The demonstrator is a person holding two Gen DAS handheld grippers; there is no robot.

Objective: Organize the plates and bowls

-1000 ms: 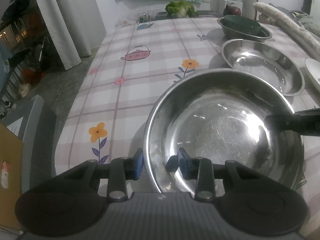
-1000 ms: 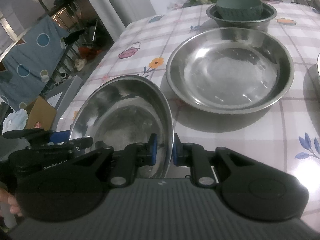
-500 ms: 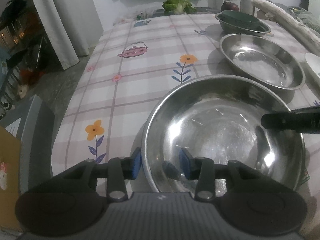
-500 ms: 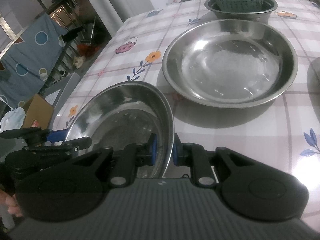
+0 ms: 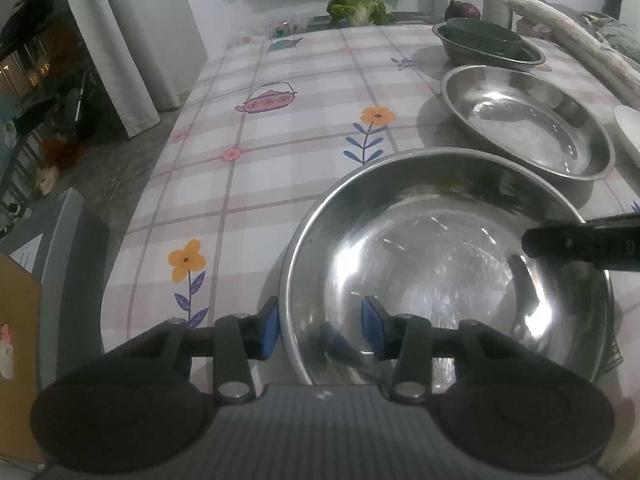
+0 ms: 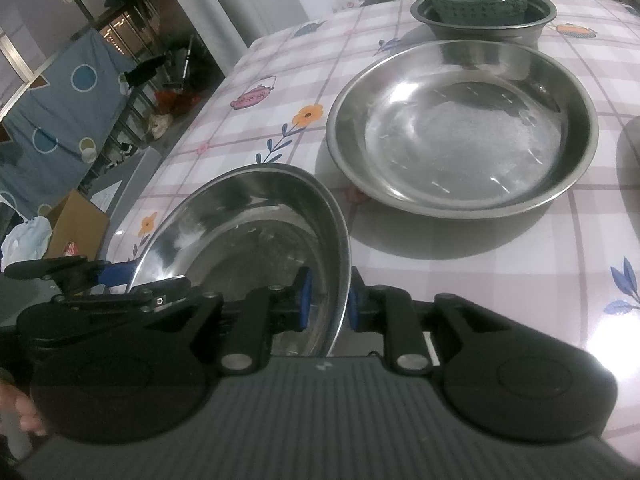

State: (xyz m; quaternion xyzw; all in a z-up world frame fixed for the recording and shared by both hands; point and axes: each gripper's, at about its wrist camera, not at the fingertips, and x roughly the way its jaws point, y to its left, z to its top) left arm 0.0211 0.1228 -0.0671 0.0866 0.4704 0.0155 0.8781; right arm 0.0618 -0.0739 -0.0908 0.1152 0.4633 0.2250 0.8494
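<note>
A wide steel bowl (image 5: 440, 264) (image 6: 248, 232) sits at the near edge of the checked tablecloth. My left gripper (image 5: 322, 330) straddles its near rim with a clear gap at the inner pad, so it is open and not pressing. My right gripper (image 6: 328, 304) pinches the bowl's right rim between its blue pads, and its jaws are just starting to open. In the left wrist view the right gripper (image 5: 580, 246) shows as a black finger over the bowl. The right wrist view shows the left gripper (image 6: 132, 280) at the bowl's far side.
A second steel dish (image 5: 524, 120) (image 6: 460, 132) lies just beyond the bowl. Behind it a green bowl (image 5: 484, 34) (image 6: 478, 0) sits inside another steel bowl. A white plate (image 5: 630, 128) shows at the right edge. The table (image 5: 280, 140) drops off on the left.
The steel bowl has tipped down flatter toward the table. My left gripper's jaws have spread wider around its rim. The right gripper's pads stand slightly further apart.
</note>
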